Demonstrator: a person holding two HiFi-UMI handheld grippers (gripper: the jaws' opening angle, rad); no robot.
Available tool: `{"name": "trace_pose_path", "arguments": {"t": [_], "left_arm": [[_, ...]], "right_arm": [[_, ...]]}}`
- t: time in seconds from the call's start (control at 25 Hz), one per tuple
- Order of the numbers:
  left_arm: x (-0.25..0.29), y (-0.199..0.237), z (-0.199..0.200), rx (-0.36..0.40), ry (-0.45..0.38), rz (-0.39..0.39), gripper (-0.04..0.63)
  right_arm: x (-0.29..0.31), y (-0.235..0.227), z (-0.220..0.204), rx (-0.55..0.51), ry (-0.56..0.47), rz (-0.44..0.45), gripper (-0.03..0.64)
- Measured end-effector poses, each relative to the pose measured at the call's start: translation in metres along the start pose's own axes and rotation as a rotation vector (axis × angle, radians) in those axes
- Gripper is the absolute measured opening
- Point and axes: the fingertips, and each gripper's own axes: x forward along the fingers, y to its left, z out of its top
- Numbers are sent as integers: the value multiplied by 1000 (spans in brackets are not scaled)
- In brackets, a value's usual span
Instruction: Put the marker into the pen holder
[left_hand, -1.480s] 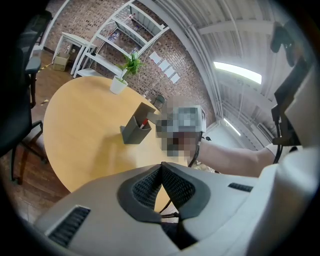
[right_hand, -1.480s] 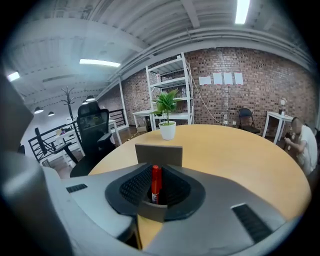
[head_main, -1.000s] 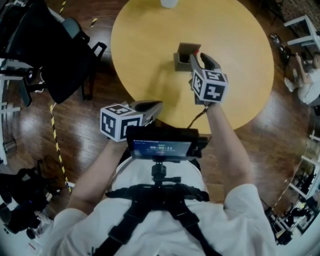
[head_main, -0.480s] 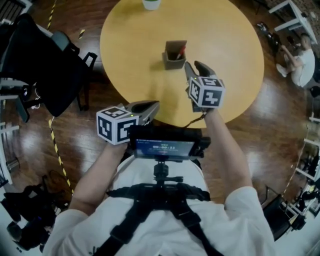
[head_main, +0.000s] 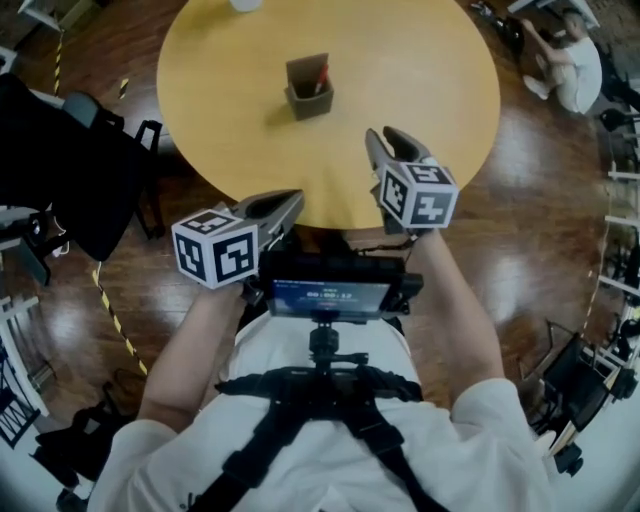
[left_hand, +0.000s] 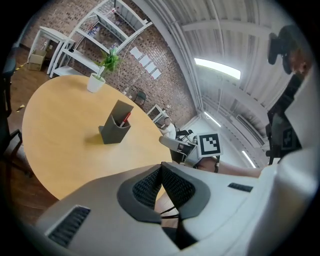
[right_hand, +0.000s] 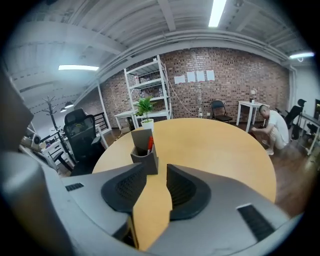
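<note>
Brick-walled workshop, dark wood floor, and a round yellow table (head_main: 420, 60) filling the top of the head view. On it, at 12 o'clock from the person, stands the grey pen holder (head_main: 308, 97), upright. The red marker (head_main: 321, 76) is already inside it, on the holder's right side, its top poking above the low front wall. A small potted plant (right_hand: 145, 107) sits beyond the holder at the far edge.

The right gripper (head_main: 385, 133) hovers over the near rim of the table, well apart from the holder, which lies at 11 o'clock from it. Its 2 jaws stand apart with only bare tabletop showing through the gap. They have just been closing a touch, on nothing. The left gripper (head_main: 293, 198) hangs at the table's near edge, around 6 o'clock from the holder, pads pressed together and empty.

So the drop looks made, and the step in hand reads as the clear-out. To do it well, take the right gripper off along a line that never crosses the holder. No sweep past its rim either: that holder looks light and could tip or slide at a nudge. Leave the left one parked where it is. Before calling it done, check that the marker sits fully down in the holder and isn't just propped on the lip.
</note>
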Motion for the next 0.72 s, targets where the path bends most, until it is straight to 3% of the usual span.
{"name": "trace_pose_path", "arguments": {"t": [0.36, 0.72], "left_arm": [[-3, -25, -42, 36, 95, -45, -3], [0, -67, -93, 39, 105, -7, -3]], "right_arm": [[-86, 7, -56, 74, 5, -24, 135], [-177, 1, -114, 125, 36, 31, 130]]}}
